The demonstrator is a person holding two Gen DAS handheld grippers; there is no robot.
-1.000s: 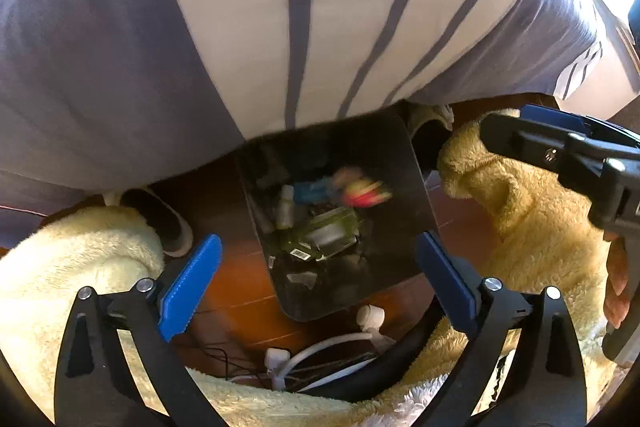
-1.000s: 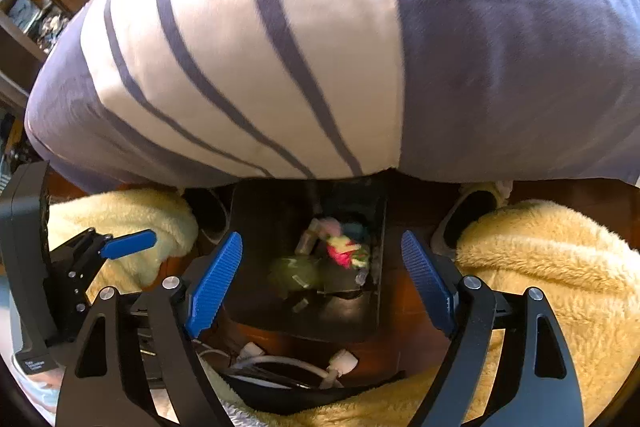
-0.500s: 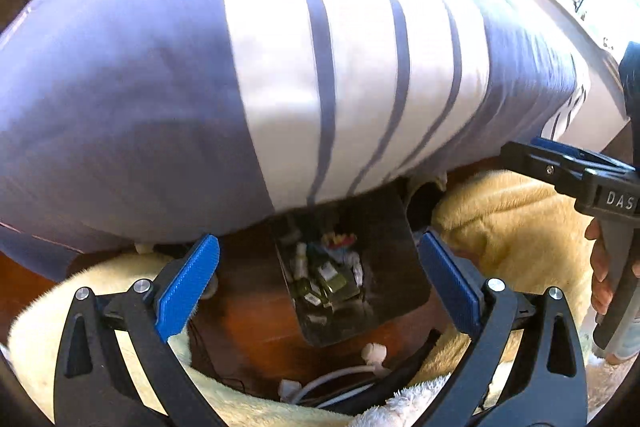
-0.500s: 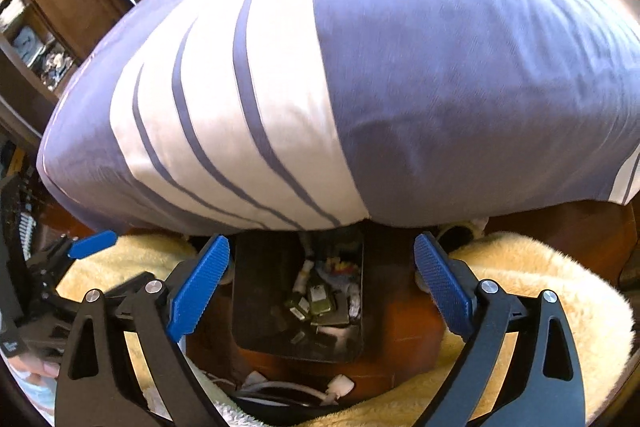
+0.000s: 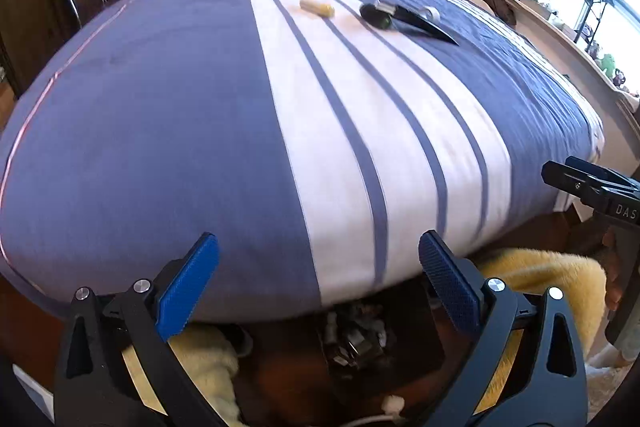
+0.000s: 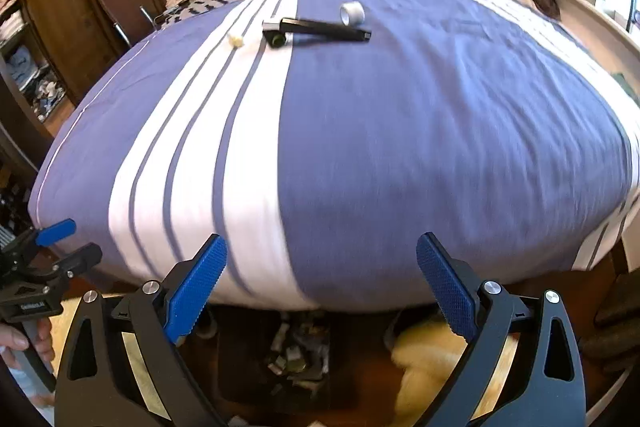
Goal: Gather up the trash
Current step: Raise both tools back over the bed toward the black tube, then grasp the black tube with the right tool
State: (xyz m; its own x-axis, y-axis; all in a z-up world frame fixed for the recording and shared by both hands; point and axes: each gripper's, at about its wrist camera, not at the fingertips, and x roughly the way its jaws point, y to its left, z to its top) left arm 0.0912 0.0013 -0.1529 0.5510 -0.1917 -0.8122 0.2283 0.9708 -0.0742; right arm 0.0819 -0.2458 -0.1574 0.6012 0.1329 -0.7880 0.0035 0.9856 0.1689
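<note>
Below both wide-open, empty hand-held grippers, trash bin, bed ahead

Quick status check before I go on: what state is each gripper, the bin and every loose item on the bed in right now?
Left gripper: open, empty.
Right gripper: open, empty.
Trash bin: on the floor at the bed's foot, holds trash.
Yellow item: lying on the white stripe, untouched.
Black stick: lying flat on the bedspread.
Tape roll: on its edge, just behind the black stick.
</note>
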